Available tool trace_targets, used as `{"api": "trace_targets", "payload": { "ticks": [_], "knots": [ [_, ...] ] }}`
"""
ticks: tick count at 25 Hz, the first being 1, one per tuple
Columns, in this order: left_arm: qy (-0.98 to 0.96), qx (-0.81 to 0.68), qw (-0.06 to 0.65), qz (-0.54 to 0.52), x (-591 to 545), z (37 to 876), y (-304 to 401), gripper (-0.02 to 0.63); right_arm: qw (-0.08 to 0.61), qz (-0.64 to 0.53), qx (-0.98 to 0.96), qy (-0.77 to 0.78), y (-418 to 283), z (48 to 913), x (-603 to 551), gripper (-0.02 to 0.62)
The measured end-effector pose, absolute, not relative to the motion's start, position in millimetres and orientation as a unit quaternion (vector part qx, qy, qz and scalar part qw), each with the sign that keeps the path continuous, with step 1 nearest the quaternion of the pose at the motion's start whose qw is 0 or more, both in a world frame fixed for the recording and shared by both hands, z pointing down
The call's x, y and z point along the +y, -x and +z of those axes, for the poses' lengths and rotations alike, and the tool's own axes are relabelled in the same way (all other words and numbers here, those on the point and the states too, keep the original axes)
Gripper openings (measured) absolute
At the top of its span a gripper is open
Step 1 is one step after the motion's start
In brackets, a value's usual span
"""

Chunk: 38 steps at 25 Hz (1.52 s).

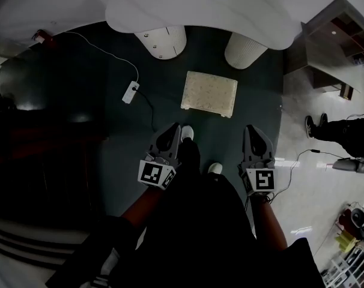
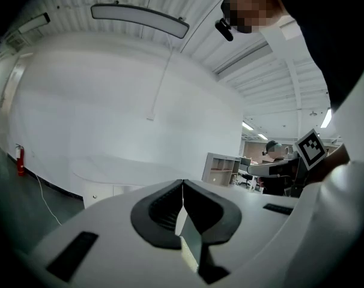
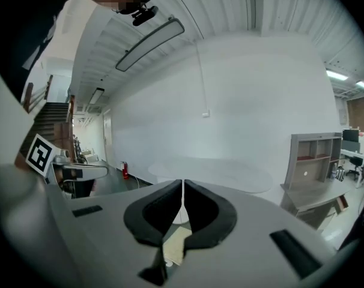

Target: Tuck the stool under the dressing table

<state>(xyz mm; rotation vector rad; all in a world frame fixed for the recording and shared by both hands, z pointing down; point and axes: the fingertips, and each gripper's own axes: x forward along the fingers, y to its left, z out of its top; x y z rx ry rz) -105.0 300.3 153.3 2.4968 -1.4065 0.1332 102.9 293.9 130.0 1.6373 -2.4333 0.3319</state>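
Observation:
The stool (image 1: 209, 93) is a cream rectangular cushion on the dark carpet, in front of the white dressing table (image 1: 200, 8). The table stands on two ribbed round legs (image 1: 161, 41). My left gripper (image 1: 171, 129) and right gripper (image 1: 253, 129) are held side by side just short of the stool's near edge, both shut and empty. In the left gripper view the closed jaws of the left gripper (image 2: 182, 188) point at the table top (image 2: 104, 170). In the right gripper view a slice of the stool (image 3: 176, 242) shows below the closed right gripper (image 3: 182, 188).
A white power strip (image 1: 130, 92) with its cable lies left of the stool. A red fire extinguisher (image 1: 44, 38) stands by the far wall. A grey shelf unit (image 1: 326, 47) is at the right. Another person (image 1: 341, 131) sits on the pale floor there.

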Motion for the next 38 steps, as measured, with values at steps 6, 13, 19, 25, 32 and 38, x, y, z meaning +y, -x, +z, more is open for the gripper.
{"api": "trace_targets", "payload": {
  "ticks": [6, 13, 19, 25, 32, 38],
  "knots": [
    [-0.874, -0.449, 0.179, 0.057, 251, 182, 137, 0.017, 0.144, 0.105, -0.810, -0.559, -90, 150, 261, 0.038],
    [-0.881, -0.423, 0.185, 0.103, 213, 235, 156, 0.017, 0.186, 0.101, -0.792, -0.572, -80, 188, 241, 0.039],
    [-0.875, -0.423, 0.209, 0.113, 194, 276, 160, 0.015, 0.204, 0.102, -0.812, -0.537, -61, 236, 227, 0.040],
    [-0.865, -0.425, 0.226, 0.145, 181, 331, 163, 0.017, 0.189, 0.162, -0.808, -0.535, -58, 298, 207, 0.040],
    [-0.860, -0.383, 0.256, 0.220, 181, 436, 147, 0.017, 0.183, 0.221, -0.801, -0.525, -80, 397, 193, 0.040],
    [-0.850, -0.368, 0.290, 0.241, 171, 519, 136, 0.018, 0.223, 0.245, -0.787, -0.520, -103, 480, 191, 0.040]
  ]
}}
